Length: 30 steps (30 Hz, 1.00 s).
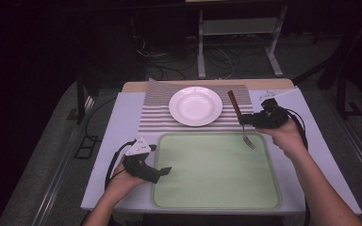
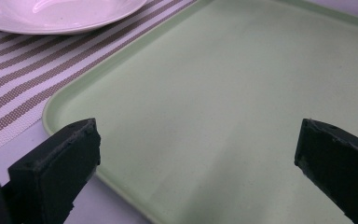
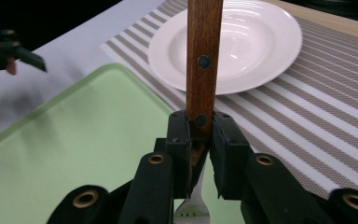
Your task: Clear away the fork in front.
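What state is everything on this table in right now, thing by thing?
Plate: empty, upright on the striped placemat.
Green tray: empty, flat on the table.
Fork: held by its wooden handle, tines down over the tray.
Left gripper: open, holding nothing.
Right gripper: shut on the fork.

Plate (image 1: 195,106) on placemat (image 1: 155,113) behind tray (image 1: 217,197), fork (image 1: 242,120) above tray's far right corner
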Tool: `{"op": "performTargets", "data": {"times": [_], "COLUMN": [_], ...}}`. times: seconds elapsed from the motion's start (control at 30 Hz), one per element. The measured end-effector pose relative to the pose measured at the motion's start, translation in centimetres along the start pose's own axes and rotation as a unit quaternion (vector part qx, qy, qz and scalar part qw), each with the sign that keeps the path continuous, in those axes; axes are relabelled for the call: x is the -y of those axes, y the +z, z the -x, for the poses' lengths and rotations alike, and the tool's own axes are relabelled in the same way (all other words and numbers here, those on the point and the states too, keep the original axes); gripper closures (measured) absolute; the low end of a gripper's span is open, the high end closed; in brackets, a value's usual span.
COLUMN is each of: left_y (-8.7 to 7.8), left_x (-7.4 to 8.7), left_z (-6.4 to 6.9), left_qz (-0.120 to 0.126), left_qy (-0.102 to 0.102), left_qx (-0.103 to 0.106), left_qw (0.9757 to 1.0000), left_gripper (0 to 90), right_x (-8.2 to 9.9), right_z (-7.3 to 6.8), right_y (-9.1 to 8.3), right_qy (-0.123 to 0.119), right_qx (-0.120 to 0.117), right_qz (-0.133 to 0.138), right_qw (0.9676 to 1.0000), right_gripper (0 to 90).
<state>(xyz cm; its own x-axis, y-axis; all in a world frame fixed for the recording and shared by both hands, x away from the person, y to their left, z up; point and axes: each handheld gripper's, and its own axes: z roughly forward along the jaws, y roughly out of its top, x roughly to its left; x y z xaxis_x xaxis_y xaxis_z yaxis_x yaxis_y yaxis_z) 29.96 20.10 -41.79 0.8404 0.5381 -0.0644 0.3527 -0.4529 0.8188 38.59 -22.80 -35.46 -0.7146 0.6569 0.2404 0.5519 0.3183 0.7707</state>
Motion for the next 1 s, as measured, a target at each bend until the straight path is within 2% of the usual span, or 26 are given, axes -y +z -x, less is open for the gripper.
{"op": "performTargets", "data": {"times": [0.5,0.67,0.83,1.0], "left_y": [-0.1,0.0,0.1,0.1], "left_x": [0.0,0.0,-0.2,-0.6], "left_z": [0.1,0.1,0.3,0.2], "left_qz": [0.003,0.001,0.001,0.009], "left_qy": [0.004,0.004,0.006,-0.005], "left_qx": [0.004,0.005,0.006,0.009], "left_qw": [1.0,1.0,1.0,0.9999], "left_gripper": [0.0,0.0,0.0,0.0], "right_x": [3.4,4.3,4.4,4.6], "right_z": [-2.9,-4.6,-5.0,-5.2], "right_y": [-1.2,-0.6,-0.2,0.4], "right_qy": [-0.021,-0.035,-0.039,-0.041], "right_qx": [-0.021,-0.037,-0.044,-0.048], "right_qz": [0.014,0.014,0.013,0.009], "right_qw": [0.9995,0.9986,0.9982,0.998], "right_gripper": [77.5,77.4,77.4,77.5]}}
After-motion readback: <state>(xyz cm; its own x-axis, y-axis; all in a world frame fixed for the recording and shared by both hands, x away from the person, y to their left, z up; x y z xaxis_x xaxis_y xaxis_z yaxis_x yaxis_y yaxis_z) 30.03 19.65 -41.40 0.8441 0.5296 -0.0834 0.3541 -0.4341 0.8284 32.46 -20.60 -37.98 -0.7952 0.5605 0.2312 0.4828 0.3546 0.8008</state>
